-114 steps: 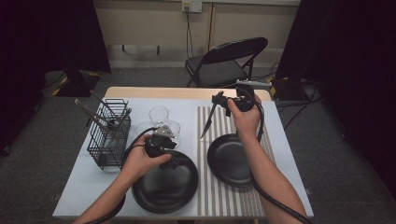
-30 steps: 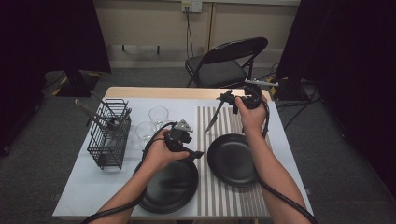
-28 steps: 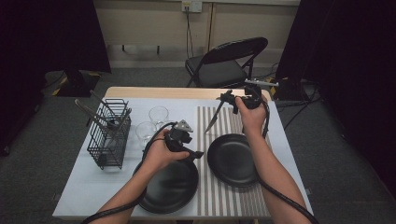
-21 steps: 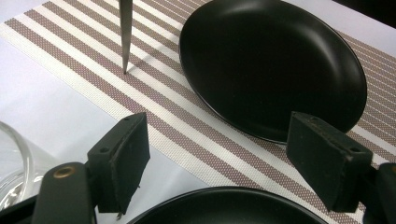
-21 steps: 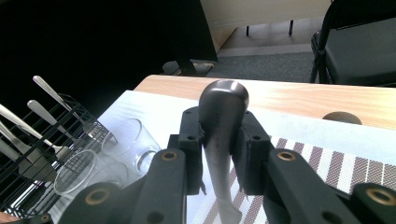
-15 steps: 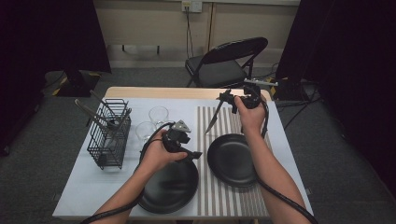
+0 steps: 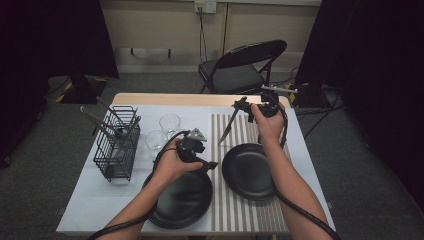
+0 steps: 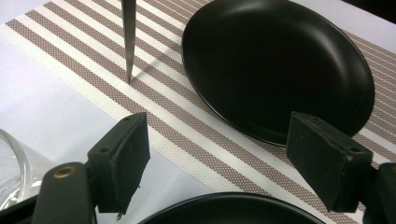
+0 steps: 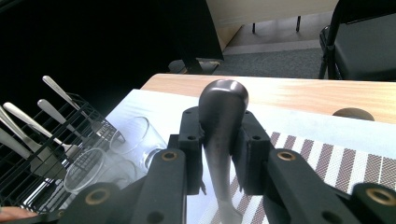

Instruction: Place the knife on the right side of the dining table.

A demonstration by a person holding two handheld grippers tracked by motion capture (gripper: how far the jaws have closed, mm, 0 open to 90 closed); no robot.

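High view | knife (image 7: 226, 131) clamped in right gripper (image 7: 243, 106) (tip seemingly touching placemat (image 7: 240, 215))

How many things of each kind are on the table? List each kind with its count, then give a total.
Black plates: 2
Clear glasses: 2
Wire cutlery basket: 1
Striped placemat: 1
Knife, held in the right gripper: 1
Total: 7

Two glasses (image 7: 162, 132) beside a wire cutlery basket (image 7: 117, 147) — folding chair (image 7: 242, 67) behind the table.
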